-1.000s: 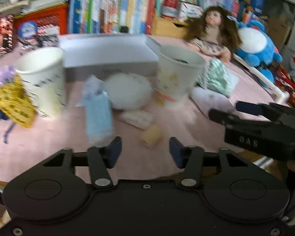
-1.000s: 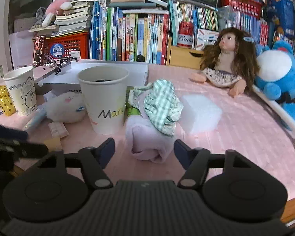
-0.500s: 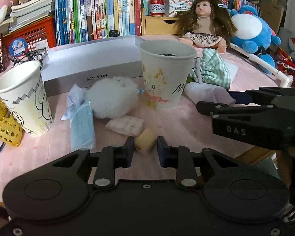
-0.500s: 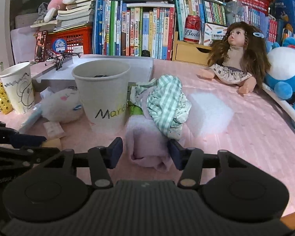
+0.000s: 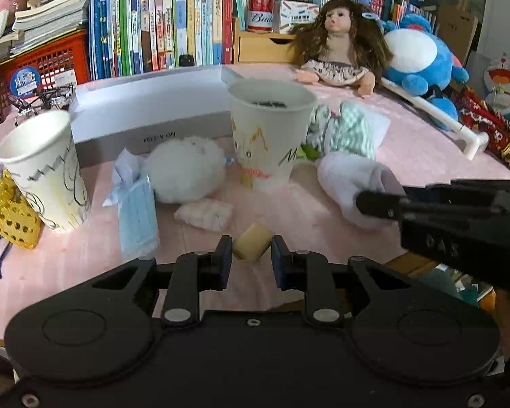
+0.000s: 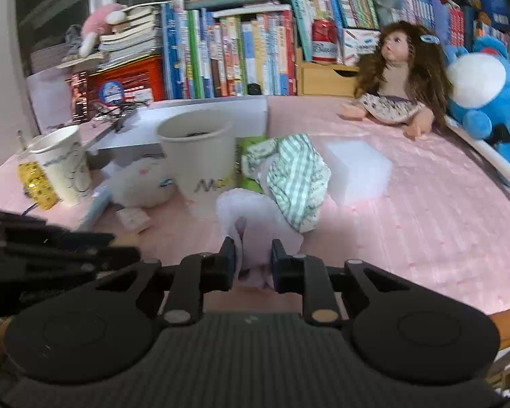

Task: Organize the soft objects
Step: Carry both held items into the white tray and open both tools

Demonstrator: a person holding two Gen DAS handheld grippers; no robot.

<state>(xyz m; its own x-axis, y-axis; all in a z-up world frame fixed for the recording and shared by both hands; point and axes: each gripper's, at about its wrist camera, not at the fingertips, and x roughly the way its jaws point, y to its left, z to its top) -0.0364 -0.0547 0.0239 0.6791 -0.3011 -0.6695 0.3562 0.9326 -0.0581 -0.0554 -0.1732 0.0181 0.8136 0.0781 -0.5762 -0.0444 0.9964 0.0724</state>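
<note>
My left gripper (image 5: 251, 255) is shut on a small yellow foam piece (image 5: 252, 245) near the front edge of the pink table. My right gripper (image 6: 253, 260) is shut on a pale lilac cloth (image 6: 255, 219), pinching its near fold; in the left wrist view that cloth (image 5: 350, 180) lies at the right with the right gripper's fingers (image 5: 384, 204) on it. A green checked cloth (image 6: 297, 176) rests against the lilac one. A white fluffy ball (image 5: 183, 173), a blue face mask (image 5: 137, 214) and a white tissue packet (image 5: 205, 214) lie around a paper cup (image 5: 270, 132).
A second paper cup (image 5: 44, 170) and a gold perforated pouch (image 5: 6, 210) stand at the left. A long white box (image 5: 153, 102) lies behind the cups. A white foam block (image 6: 358, 166), a doll (image 6: 397, 78), a blue plush (image 6: 482, 91) and shelved books (image 5: 163, 23) fill the back.
Both grippers closed: the left onto the yellow foam piece, the right onto the lilac cloth, whose near fold is now lifted and bunched.
</note>
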